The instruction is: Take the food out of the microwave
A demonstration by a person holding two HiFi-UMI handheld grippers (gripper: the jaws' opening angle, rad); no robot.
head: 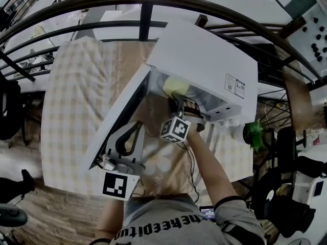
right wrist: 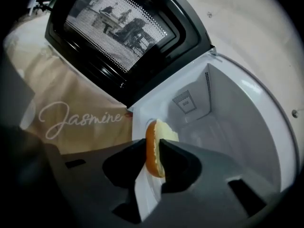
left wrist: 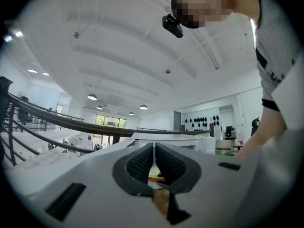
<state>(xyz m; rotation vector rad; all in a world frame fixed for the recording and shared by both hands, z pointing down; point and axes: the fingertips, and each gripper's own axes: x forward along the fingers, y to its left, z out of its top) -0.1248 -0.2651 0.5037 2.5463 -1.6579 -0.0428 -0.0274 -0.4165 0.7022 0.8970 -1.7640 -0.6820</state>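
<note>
Right gripper clamped on bun inside microwave; left gripper closed, empty. Grasp step; next calls for drawing bun straight out.

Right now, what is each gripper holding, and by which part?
The right gripper pinches the bun by its near half, pads on both faces, at the microwave opening. The left gripper is shut on nothing.

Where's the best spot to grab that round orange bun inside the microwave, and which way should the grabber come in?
Pinch the bun across its thin middle, one pad on each broad face, as the right gripper does. Come in through the microwave's open front. That is probably the only way, since walls close the other sides and the door is swung aside.
</note>
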